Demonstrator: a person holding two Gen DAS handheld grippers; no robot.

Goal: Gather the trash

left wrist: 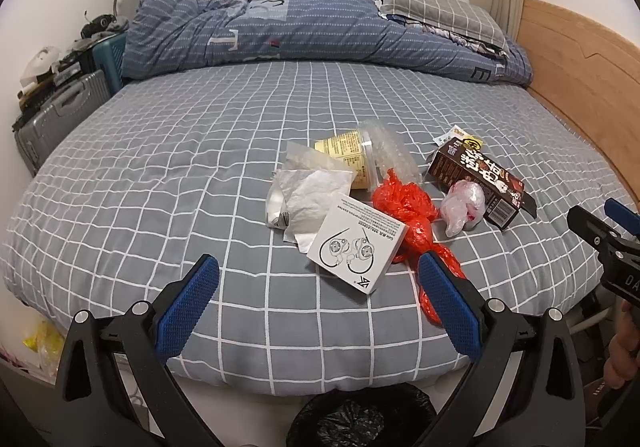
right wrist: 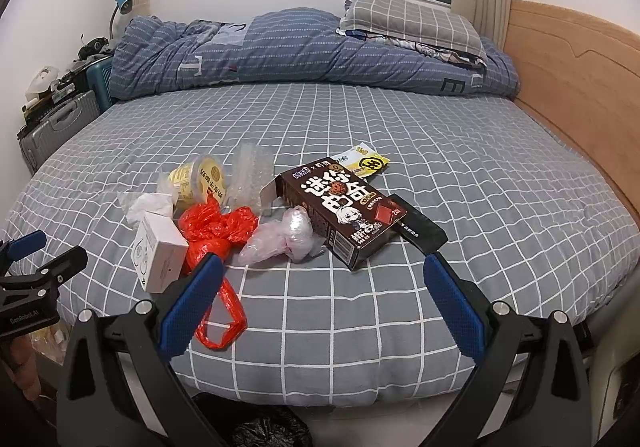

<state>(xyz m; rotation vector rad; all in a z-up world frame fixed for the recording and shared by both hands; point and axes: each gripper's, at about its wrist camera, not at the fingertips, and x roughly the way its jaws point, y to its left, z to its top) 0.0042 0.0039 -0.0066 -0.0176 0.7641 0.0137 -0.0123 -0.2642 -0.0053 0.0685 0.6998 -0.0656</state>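
Trash lies in a loose heap on the grey checked bed sheet (left wrist: 180,175) near the foot edge: a white earphone box (left wrist: 357,249) partly resting on a red plastic bag (left wrist: 404,203), crumpled white paper (left wrist: 308,195), a yellow cup (left wrist: 352,155) on its side, a clear wadded bag (left wrist: 462,207) and a brown snack box (right wrist: 344,211) with its flap open. I hold the left gripper (left wrist: 318,301) low over the near edge of the bed, its blue pads spread wide with nothing between them; the earphone box sits just beyond its tips. My right gripper (right wrist: 324,301) hangs level at the same edge, equally wide apart and empty, the brown box and clear bag just ahead of it. Each tool shows at the side of the other's view. Below the mattress edge I see a bin lined with a black bag (left wrist: 352,421). Farther back are a rumpled blue duvet (left wrist: 304,31), a checked pillow (right wrist: 412,23), a wooden headboard (right wrist: 576,75) on the right and suitcases (left wrist: 60,119) on the left.
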